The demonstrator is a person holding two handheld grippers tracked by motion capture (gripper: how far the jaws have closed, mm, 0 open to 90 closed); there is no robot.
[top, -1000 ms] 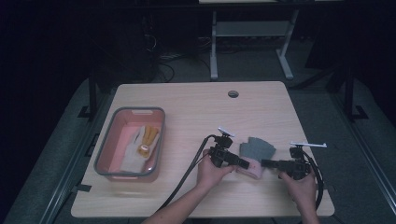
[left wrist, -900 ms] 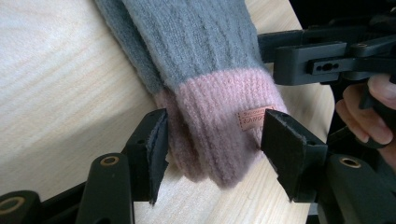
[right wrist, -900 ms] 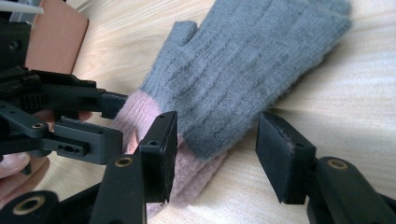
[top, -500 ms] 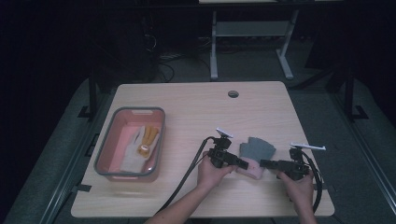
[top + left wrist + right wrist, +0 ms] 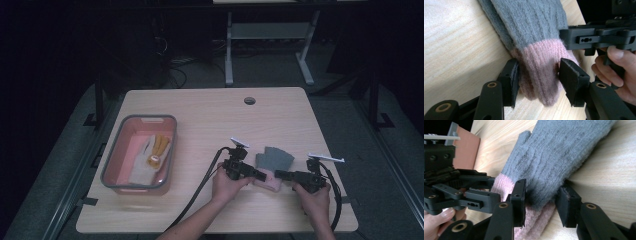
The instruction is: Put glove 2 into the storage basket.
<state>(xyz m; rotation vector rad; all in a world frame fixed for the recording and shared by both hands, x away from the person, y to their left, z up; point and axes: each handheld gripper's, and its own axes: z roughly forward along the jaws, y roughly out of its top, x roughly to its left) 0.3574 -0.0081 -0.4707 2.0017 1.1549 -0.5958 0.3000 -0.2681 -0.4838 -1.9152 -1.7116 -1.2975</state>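
Pink plastic tub [image 5: 112, 170] sits far left with a pale glove [image 5: 150, 157] inside. Your left gripper [image 5: 539, 75] has just been closing and pinches the pink cuff of the grey mitten [image 5: 531, 27] near the table's [image 5: 200, 115] front edge. Your right gripper [image 5: 542, 195] has closed on the knit beside it. Soft, light, floppy: keep hold at the ribbed cuff.
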